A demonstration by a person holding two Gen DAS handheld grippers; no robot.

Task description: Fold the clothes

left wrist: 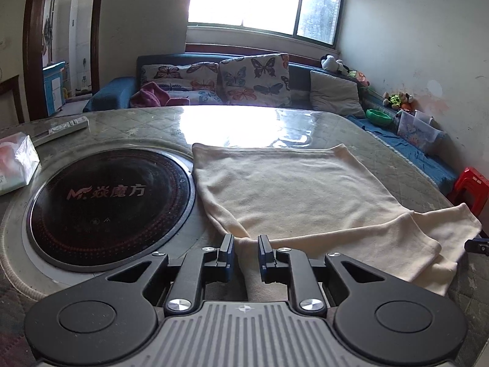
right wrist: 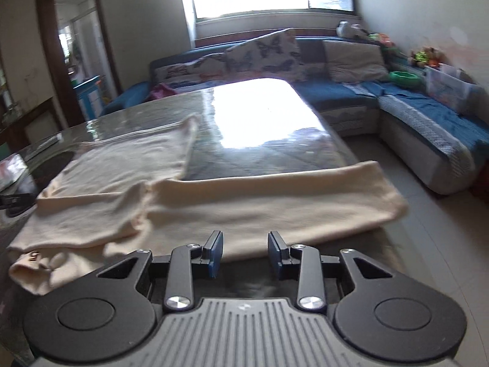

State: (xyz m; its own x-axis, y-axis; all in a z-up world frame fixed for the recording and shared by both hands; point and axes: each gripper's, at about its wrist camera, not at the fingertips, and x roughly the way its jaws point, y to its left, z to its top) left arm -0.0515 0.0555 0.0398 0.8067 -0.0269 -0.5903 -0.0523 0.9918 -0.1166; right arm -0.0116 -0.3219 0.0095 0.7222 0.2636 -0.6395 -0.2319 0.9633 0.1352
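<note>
- The tissue pack (left wrist: pixel 16 160) and the remote (left wrist: pixel 65 126) lie at the far left of the table (left wrist: pixel 137 122), well apart from the cloth. They are a risk only if a wide sweep of cloth drags across that way.
- The round black cooktop (left wrist: pixel 110 205) is set into the table, and the left edge of the cream garment (left wrist: pixel 290 189) lies right along its rim. If a fold pulls cloth leftward, it could slide onto the glass. Whether the plate is hot, I cannot tell.
- The left gripper (left wrist: pixel 246 246) sits low at the near left corner of the garment. Its jaws stand a little apart with cloth between them, but nothing looks pinched. If they close here, they may catch only the top layer or a thin wrinkle, and the corner would slip out on the lift.
- The garment lies spread flat on the table. A sleeve-like flap is already laid across its near part, so it looks partly folded. The layers near the front are rumpled, and pulling one corner alone could drag the stack askew.
- The right gripper (right wrist: pixel 245 246) hovers just short of the near edge of the garment, with its jaws apart and holding nothing.
- On the right the cloth reaches the table edge and seems to hang over it slightly. The tabletop looks glossy, so a tug could let the cloth slip toward the floor (right wrist: pixel 412 244).
</note>
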